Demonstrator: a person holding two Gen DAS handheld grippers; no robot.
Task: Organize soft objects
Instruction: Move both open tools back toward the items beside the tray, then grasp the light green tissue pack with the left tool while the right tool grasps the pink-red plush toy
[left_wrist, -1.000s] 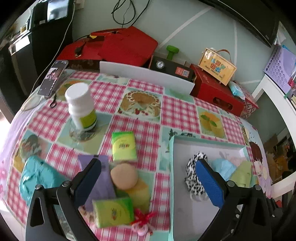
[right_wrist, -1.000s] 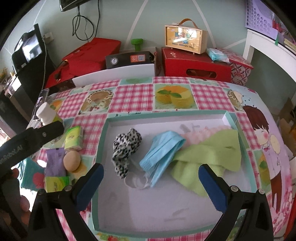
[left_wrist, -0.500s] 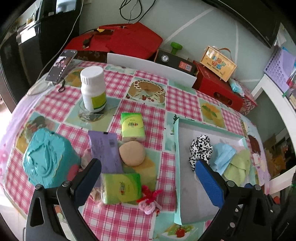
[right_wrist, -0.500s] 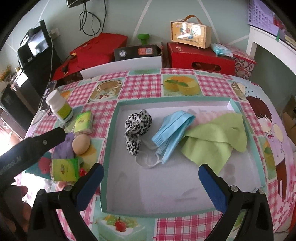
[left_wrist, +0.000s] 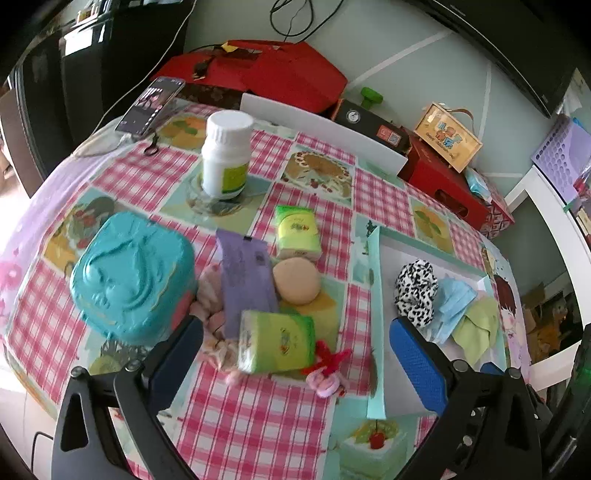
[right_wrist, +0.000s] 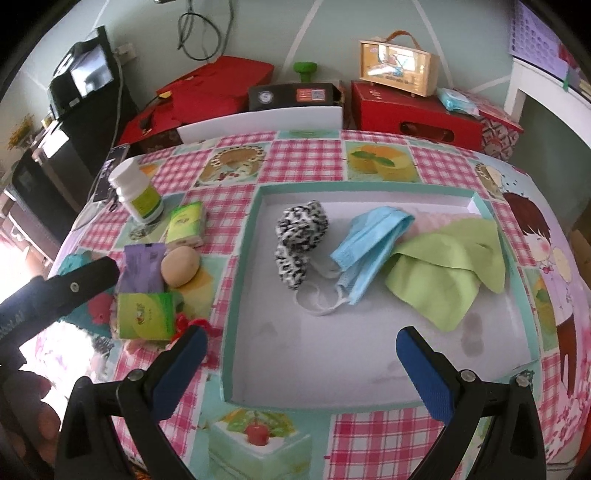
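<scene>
A teal-rimmed tray on the checked tablecloth holds a black-and-white scrunchie, a blue face mask and a green cloth. Left of the tray lie two green tissue packs, a purple packet, a tan round puff, a pink scrunchie and a red-and-pink hair tie. My left gripper hangs open above the near tissue pack. My right gripper stands open over the tray's near edge, empty.
A teal moulded lid or box sits at the table's left. A white bottle and a phone stand farther back. Red boxes, a black device and a white chair back lie behind the table.
Both grippers have pulled back and up from the table, so more of the near tablecloth shows. Both stay open and empty; no object has moved.
</scene>
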